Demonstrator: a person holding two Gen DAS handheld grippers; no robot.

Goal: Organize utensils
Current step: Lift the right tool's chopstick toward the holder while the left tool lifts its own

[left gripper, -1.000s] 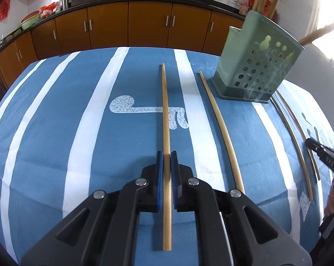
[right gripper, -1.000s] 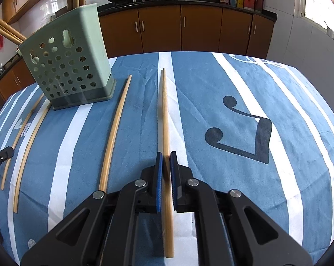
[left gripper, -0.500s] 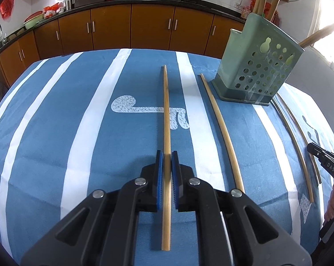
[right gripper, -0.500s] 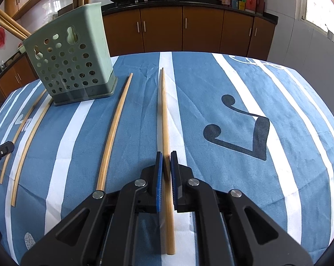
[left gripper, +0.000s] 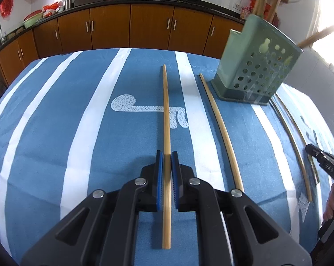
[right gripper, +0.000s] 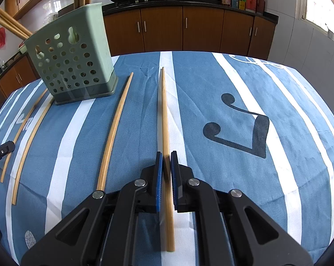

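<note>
left gripper (left gripper: 166,158) jaws clamping chopstick (left gripper: 166,115), tablecloth (left gripper: 56,122)

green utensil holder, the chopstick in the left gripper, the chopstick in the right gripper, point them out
green utensil holder (right gripper: 71,66), right wrist view, perforated front wall
left gripper's chopstick (left gripper: 166,110), left wrist view, shaft ahead of the pads
right gripper's chopstick (right gripper: 164,115), right wrist view, shaft ahead of the pads

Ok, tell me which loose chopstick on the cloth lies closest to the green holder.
In the right wrist view, the thin chopstick at the far left: its far end meets the holder base. The others lie clear.
</note>
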